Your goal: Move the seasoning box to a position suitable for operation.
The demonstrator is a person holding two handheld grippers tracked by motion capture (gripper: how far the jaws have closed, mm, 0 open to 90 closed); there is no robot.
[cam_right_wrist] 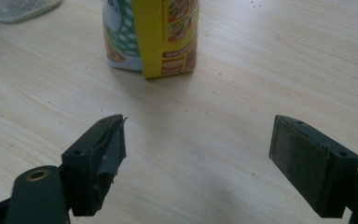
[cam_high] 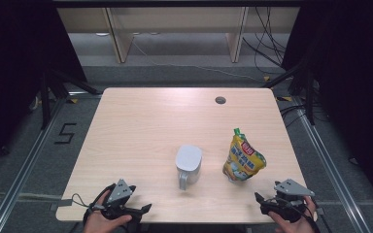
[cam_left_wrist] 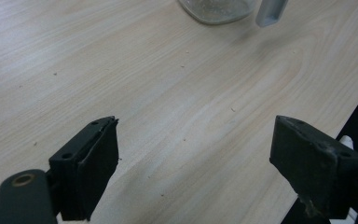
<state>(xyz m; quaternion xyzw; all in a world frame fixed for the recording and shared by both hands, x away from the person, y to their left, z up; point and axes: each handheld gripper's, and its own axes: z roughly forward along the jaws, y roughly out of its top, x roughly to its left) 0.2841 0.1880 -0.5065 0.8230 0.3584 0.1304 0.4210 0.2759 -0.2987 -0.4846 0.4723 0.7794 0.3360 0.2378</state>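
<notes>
A clear jug with a white lid [cam_high: 189,164] stands near the middle of the wooden table [cam_high: 141,126], its handle toward the front; its glass base [cam_left_wrist: 216,9] shows at the top of the left gripper view. To its right stands a yellow spouted pouch [cam_high: 243,158], upright, whose lower part [cam_right_wrist: 161,37] rises just ahead in the right gripper view. My left gripper [cam_high: 143,209] rests at the table's front left edge, open and holding nothing [cam_left_wrist: 193,158]. At the front right edge my right gripper [cam_high: 261,200] is open too, with bare wood between its jaws [cam_right_wrist: 198,156].
A round cable hole [cam_high: 220,100] sits near the table's far edge. Metal rails run along the floor on both sides, and a wooden frame with cables [cam_high: 175,34] stands behind the table. A mark "5" [cam_high: 66,133] is on the floor at left.
</notes>
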